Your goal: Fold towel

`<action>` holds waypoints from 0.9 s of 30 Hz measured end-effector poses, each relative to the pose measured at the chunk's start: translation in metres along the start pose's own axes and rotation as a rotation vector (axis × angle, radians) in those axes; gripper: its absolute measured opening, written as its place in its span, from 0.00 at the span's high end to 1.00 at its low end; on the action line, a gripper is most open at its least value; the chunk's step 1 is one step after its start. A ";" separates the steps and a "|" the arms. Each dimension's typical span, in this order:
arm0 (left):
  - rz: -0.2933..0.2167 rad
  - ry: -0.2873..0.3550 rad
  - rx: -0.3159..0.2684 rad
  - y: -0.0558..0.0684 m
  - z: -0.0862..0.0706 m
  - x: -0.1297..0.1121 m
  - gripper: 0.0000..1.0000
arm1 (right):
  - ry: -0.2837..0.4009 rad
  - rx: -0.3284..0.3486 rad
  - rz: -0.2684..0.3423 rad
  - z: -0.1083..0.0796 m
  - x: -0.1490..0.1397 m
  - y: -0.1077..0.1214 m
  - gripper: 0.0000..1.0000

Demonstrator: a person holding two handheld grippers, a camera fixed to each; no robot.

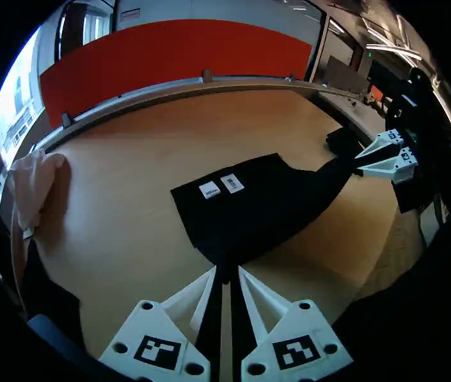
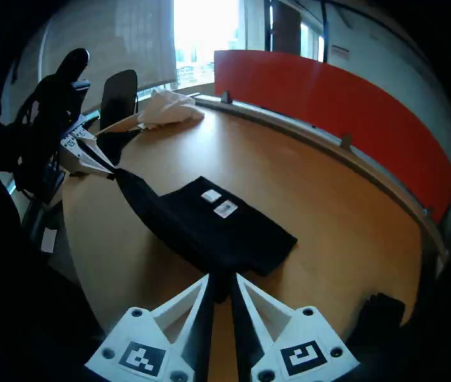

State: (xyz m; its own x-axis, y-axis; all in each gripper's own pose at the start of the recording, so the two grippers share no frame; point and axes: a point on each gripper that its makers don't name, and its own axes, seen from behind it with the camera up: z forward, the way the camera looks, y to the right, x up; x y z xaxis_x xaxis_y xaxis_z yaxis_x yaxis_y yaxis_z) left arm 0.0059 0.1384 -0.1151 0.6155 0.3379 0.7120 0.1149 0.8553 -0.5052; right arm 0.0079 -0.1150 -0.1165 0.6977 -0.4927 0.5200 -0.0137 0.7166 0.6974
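Left claw [image 1: 227, 270] and right claw [image 2: 223, 280] clamp the black towel [image 1: 257, 204] stretched between them

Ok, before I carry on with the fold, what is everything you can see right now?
black towel: one, black, mid-table, two corners lifted
labels: two, white, on the towel's top face
cloth: one, pale beige, bunched at the table's edge
small item: one, black, near the table's edge; cannot tell what it is
table: one, light wood
partition: one, red, along the table's far side
office chairs: two, black, beyond the table's end
left gripper: one, white fingers, shut on a towel corner
right gripper: one, white fingers, shut on another corner
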 end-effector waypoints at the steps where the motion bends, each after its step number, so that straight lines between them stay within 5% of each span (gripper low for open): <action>1: 0.000 -0.002 -0.001 0.000 0.000 -0.001 0.92 | -0.002 0.001 0.000 -0.001 -0.001 0.000 0.84; 12: 0.003 0.003 0.003 -0.003 0.008 0.005 0.92 | -0.027 0.004 -0.002 0.002 -0.005 0.005 0.84; 27: -0.004 0.006 0.026 -0.028 0.048 0.031 0.92 | -0.056 -0.005 -0.006 0.042 -0.001 0.043 0.84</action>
State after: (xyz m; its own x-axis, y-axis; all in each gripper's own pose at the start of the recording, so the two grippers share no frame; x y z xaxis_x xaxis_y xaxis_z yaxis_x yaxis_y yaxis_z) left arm -0.0156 0.1436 -0.0553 0.6200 0.3321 0.7108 0.0969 0.8667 -0.4894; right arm -0.0234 -0.1048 -0.0663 0.6569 -0.5232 0.5429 -0.0064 0.7161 0.6980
